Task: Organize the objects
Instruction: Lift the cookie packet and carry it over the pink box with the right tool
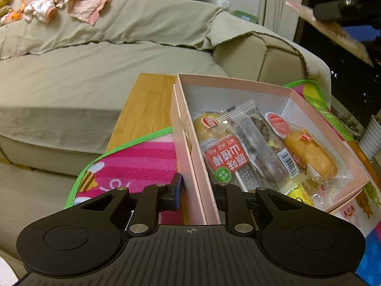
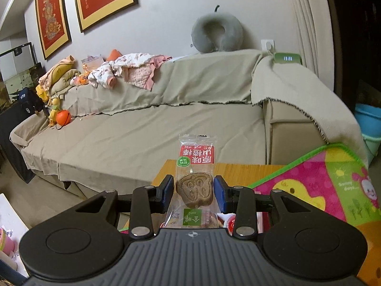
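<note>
In the left wrist view a pink box (image 1: 238,85) lies on a colourful play mat (image 1: 142,164), holding wrapped snacks: bread rolls (image 1: 309,155), a red-labelled hawthorn stick pack (image 1: 226,157) and a dark bar (image 1: 259,128). My left gripper (image 1: 197,190) is shut on the box's near left wall, one finger outside and one inside. In the right wrist view my right gripper (image 2: 193,191) is shut on a clear hawthorn snack packet (image 2: 195,166) with a brown biscuit-like piece, held upright above the table.
A wooden table (image 1: 147,104) carries the mat, also seen in the right wrist view (image 2: 321,178). A beige covered sofa (image 2: 166,124) stands behind, with clothes (image 2: 133,69), toys and a grey neck pillow (image 2: 216,33). Blue tubs (image 2: 369,119) stand at the right.
</note>
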The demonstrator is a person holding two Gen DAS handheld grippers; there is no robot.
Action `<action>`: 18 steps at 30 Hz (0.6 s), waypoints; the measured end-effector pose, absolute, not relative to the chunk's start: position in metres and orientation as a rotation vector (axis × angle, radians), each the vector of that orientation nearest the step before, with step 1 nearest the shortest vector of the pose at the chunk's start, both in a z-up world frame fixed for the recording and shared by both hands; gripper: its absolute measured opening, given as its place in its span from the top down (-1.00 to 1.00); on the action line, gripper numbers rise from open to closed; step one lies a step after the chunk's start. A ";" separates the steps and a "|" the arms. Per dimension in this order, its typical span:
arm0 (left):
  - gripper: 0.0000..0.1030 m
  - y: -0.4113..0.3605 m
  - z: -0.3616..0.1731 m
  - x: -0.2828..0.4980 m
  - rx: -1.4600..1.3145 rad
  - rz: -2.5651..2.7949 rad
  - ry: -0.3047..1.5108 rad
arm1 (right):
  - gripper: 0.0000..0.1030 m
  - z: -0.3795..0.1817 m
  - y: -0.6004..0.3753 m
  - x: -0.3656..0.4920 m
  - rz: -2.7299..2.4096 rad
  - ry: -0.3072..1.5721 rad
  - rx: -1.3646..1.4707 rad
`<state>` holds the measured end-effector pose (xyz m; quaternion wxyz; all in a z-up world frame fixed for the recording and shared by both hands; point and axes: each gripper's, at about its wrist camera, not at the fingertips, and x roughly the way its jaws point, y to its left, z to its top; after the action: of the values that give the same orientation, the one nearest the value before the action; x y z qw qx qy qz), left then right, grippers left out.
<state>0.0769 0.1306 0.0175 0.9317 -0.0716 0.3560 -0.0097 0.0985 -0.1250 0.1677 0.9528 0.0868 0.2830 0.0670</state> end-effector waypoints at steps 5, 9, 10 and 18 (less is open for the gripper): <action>0.62 0.129 0.017 0.080 -0.146 -0.012 0.735 | 0.29 0.157 -0.133 0.102 0.132 0.599 0.211; 0.63 0.129 0.016 0.080 -0.150 -0.007 0.735 | 0.29 0.155 -0.144 0.102 0.130 0.595 0.249; 0.64 0.128 0.016 0.081 -0.148 -0.005 0.736 | 0.29 0.155 -0.146 0.103 0.121 0.597 0.252; 0.64 0.128 0.015 0.081 -0.146 -0.003 0.738 | 0.28 0.146 -0.150 0.113 0.115 0.613 0.271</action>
<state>0.0813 0.1281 0.0146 0.9300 -0.0715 0.3605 -0.0013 0.1128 -0.1504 0.1456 0.9427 0.1329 0.3007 0.0565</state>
